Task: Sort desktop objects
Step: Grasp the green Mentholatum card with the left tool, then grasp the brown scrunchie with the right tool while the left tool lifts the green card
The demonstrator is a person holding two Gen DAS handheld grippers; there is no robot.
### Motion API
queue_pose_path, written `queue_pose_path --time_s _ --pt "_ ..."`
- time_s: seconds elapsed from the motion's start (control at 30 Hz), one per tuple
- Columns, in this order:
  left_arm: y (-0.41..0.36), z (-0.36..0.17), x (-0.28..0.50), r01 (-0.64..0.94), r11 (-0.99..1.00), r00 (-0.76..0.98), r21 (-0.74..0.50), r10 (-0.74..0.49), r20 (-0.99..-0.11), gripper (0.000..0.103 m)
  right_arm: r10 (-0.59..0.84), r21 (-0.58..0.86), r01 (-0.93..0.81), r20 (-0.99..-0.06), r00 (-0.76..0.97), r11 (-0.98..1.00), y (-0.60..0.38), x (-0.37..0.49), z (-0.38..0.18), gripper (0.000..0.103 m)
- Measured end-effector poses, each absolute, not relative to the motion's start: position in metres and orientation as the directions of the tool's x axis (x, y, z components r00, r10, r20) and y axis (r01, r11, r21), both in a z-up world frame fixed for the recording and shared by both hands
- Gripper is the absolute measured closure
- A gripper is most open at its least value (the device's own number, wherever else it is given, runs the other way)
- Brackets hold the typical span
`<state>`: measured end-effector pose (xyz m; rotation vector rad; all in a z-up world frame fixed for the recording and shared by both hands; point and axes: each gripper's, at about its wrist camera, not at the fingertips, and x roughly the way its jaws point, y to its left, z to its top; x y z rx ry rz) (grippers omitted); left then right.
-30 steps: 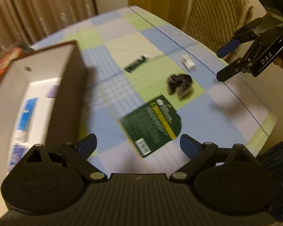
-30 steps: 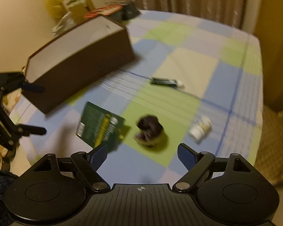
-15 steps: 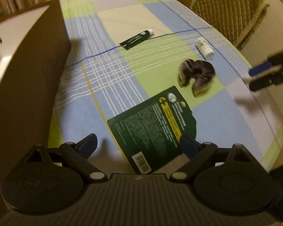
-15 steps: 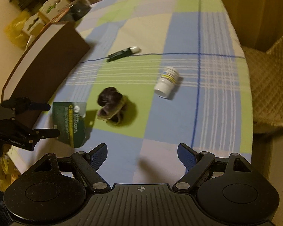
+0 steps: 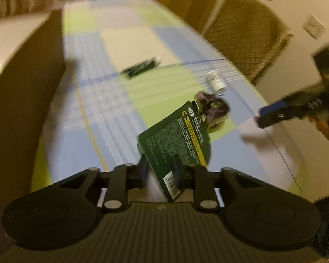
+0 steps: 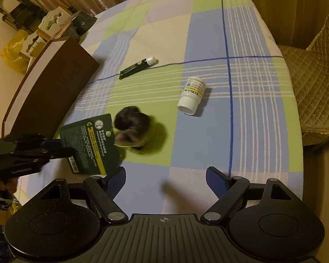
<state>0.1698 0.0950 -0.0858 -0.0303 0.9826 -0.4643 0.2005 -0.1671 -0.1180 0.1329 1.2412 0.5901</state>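
My left gripper (image 5: 159, 171) is shut on the near edge of a dark green card package (image 5: 177, 135), which is tilted up off the checked tablecloth. In the right wrist view the same green card package (image 6: 92, 142) is pinched by the left gripper (image 6: 61, 146) at the left. A dark scrunchie (image 6: 131, 129) lies just beyond it. Further off lie a white pill bottle (image 6: 192, 96) on its side and a black tube (image 6: 137, 67). My right gripper (image 6: 165, 180) hangs open over the near table edge, holding nothing.
A brown open box (image 6: 48, 87) with a pale inside stands along the left of the table (image 6: 247, 131). A quilted chair (image 5: 243, 35) sits past the table's far right edge. Bags and cartons (image 6: 33, 32) crowd the far left corner.
My left gripper closed onto the green card package and raised its near edge. The right gripper came in lower and closer over the table, still open.
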Motion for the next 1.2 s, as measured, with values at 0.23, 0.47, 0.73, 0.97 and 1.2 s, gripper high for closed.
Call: queue_pose_path --time_s 0.23,0.47,0.73,0.97,1.2 --pt "0.041 -0.047 0.119 0.719 0.667 0.559 0.197 -0.386 -0.734 0.098 0.486 0.396 -0.354 -0.847 0.216 0.847 -0.169 0.195 -0.112 0.019" --pt "0.007 -0.068 0.063 0.855 0.297 0.515 0.426 -0.382 -0.767 0.098 0.467 0.382 -0.336 -0.855 0.224 0.861 -0.179 0.181 -0.11 0.019" --pt "0.025 -0.069 0.065 0.897 0.41 0.347 0.164 -0.425 -0.836 0.069 0.441 0.37 -0.29 -0.865 0.238 0.883 -0.2 0.161 -0.11 0.019" --pt "0.017 -0.077 0.075 0.848 0.53 0.275 -0.022 -0.475 -0.836 0.066 0.437 0.367 -0.293 -0.87 0.229 0.883 -0.205 0.154 -0.112 0.019" --pt "0.0 -0.11 0.083 0.779 0.626 0.286 -0.044 -0.416 -0.863 0.068 0.419 0.343 -0.314 -0.881 0.22 0.885 -0.212 0.15 -0.112 0.019"
